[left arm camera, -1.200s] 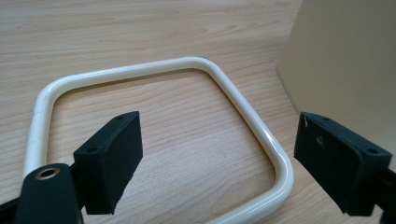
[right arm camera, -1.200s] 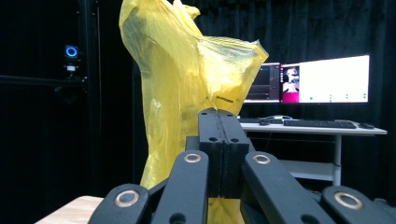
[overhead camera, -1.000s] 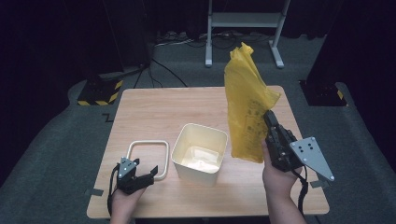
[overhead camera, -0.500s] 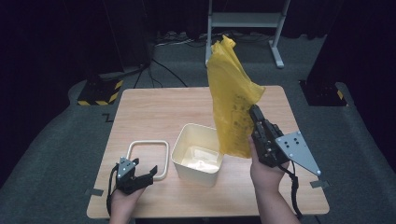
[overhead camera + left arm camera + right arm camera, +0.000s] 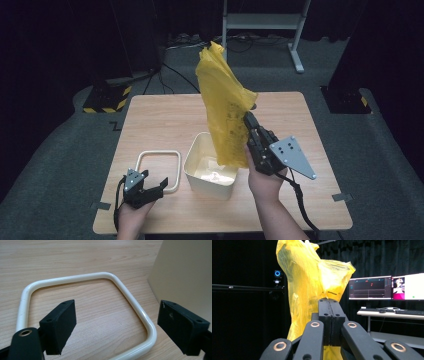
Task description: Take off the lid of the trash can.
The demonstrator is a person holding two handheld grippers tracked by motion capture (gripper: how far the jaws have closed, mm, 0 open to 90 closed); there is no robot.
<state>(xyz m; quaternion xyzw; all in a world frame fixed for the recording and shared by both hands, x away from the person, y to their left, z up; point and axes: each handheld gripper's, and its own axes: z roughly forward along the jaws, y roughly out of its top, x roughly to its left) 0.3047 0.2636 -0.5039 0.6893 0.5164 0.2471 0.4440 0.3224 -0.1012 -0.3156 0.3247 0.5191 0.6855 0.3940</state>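
The right gripper [image 5: 248,119] has its jaws clenched on a crinkled yellow plastic bag [image 5: 225,110], holding it upright in the air above the middle of the wooden counter [image 5: 160,115]. The bag's lower end hangs over the open cream plastic square bin [image 5: 207,181], which stands near the counter's near edge. The left gripper [image 5: 152,181] rests at the near left corner, its jaws released and spread wide over a cream rounded-square plastic ring [image 5: 125,290] lying flat just beside the bin.
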